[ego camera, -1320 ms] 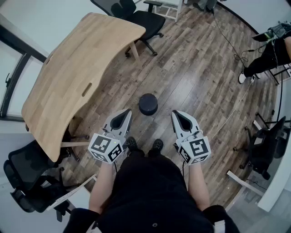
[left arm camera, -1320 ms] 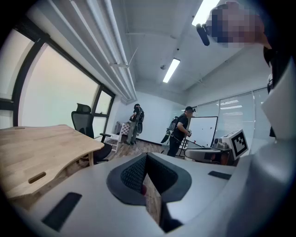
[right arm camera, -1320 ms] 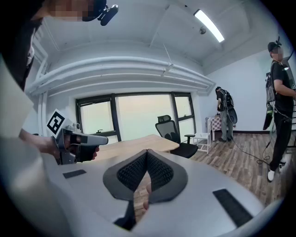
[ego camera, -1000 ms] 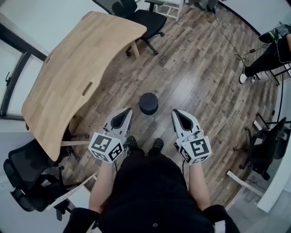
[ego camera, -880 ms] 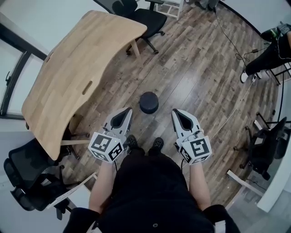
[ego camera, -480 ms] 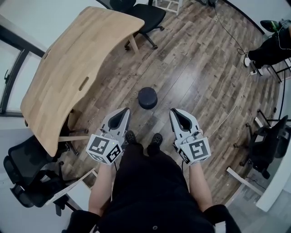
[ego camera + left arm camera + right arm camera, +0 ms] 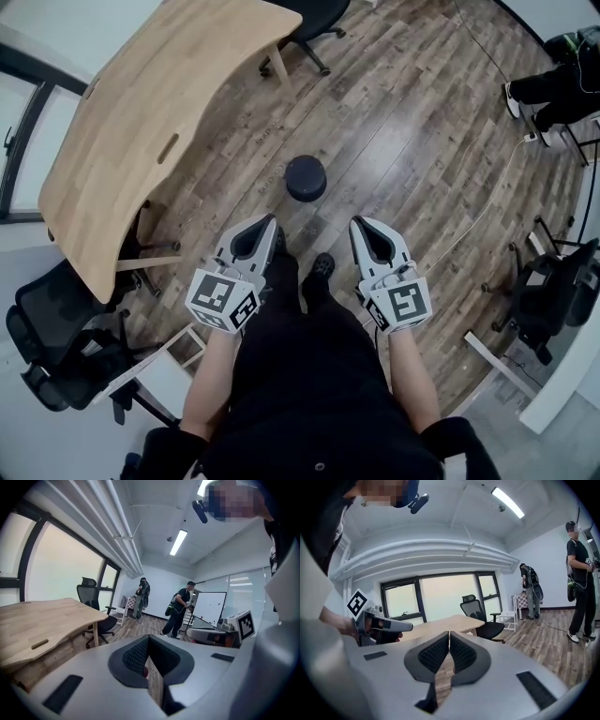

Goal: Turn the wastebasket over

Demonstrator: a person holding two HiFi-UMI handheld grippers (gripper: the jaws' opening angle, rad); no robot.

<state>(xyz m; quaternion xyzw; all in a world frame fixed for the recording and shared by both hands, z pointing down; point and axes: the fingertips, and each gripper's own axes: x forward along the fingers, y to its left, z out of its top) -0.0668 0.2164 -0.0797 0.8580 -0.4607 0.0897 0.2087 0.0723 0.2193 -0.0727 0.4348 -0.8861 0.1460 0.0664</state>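
The head view puts a pale wooden desk (image 7: 141,122) across the upper left of the frame, with a black office chair (image 7: 52,347) at the lower left. Left of centre is the left gripper (image 7: 266,223), and right of centre the right gripper (image 7: 360,225). Both point up the frame over the plank floor (image 7: 412,141).

Only this view shows the wastebasket (image 7: 306,178). It is a dark round tub standing on the floor just above and between the two gripper tips, apart from both and near the desk's edge. From overhead it reads as one dark disc, so it cannot be told whether its mouth faces up or whether anything lies inside. A person's legs (image 7: 553,84) enter at the upper right edge.

The left gripper view shows the room from low down instead. Tall windows (image 7: 51,569) are at the left, two standing people (image 7: 180,609) are mid-frame, and a whiteboard (image 7: 208,609) is to their right, with the right gripper beyond it. The left gripper's own jaws are clenched pad to pad with nothing between them.

The right gripper view shows the left gripper at the left of the frame and a standing person (image 7: 581,588) at the far right. Its jaws are pressed together and empty too.
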